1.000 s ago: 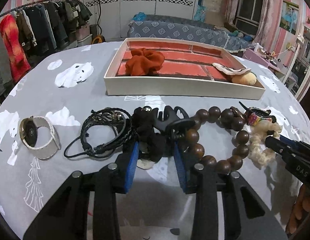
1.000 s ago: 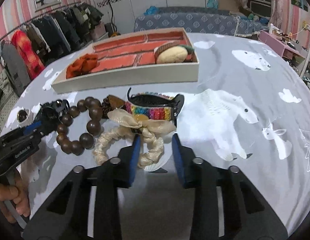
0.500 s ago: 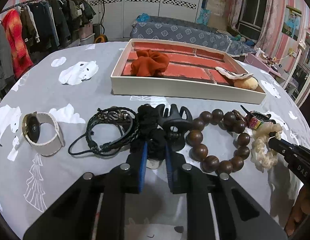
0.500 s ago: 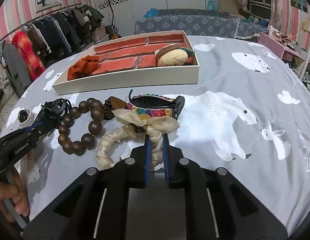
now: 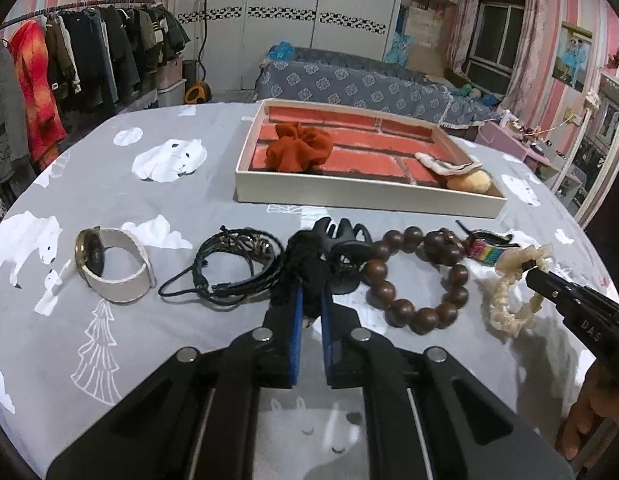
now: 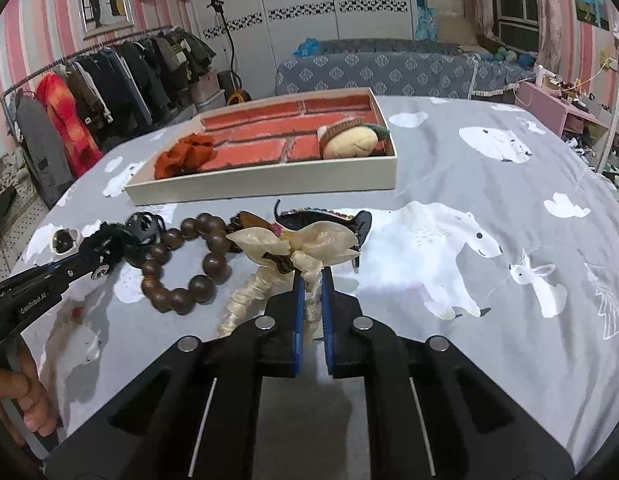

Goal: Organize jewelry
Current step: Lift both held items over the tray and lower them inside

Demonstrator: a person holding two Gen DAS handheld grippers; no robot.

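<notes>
Both grippers have pinched shut since a second ago, when their blue pads stood spread around the hair ties. Now the left gripper [image 5: 309,300] is pressed tight on the black fabric scrunchie [image 5: 305,268], and the right gripper [image 6: 310,292] is clamped on the cream ribbed scrunchie with a satin bow [image 6: 297,252], which has lifted a little off the grey bear-printed surface [image 6: 469,184]. Take the dark wooden bead bracelet [image 5: 413,276] as the marker: the black scrunchie sits just to its left beside a black claw clip [image 5: 343,240], the cream one just to its right, touching a rainbow-striped watch strap [image 5: 485,250]. Behind the bracelet lies the shallow white tray with a red brick-patterned floor [image 5: 365,198], holding an orange scrunchie [image 5: 299,152].
</notes>
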